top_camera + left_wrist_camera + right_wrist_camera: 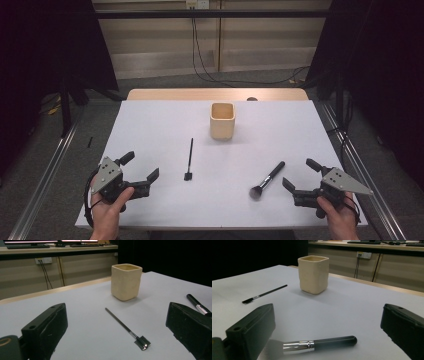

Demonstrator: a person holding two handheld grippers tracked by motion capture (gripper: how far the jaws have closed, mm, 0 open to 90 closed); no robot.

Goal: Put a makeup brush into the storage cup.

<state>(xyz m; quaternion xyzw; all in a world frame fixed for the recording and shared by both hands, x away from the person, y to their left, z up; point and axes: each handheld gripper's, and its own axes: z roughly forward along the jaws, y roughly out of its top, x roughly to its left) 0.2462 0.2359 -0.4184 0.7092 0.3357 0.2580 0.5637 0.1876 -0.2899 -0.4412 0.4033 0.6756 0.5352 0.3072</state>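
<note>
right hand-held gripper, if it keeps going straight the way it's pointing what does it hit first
Most likely the makeup brush: its handle lies on the table across the gap between the open jaws of the right hand-held gripper. The beige cup stands well beyond it.

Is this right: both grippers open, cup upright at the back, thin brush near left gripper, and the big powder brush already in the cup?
Not quite. The powder brush still lies flat on the table, near the right gripper, as the high view shows. The rest stands.

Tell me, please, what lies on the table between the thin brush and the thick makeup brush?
Nothing lies there. In the high view, the stretch of white table between the thin brush and the thick makeup brush is bare.
</note>
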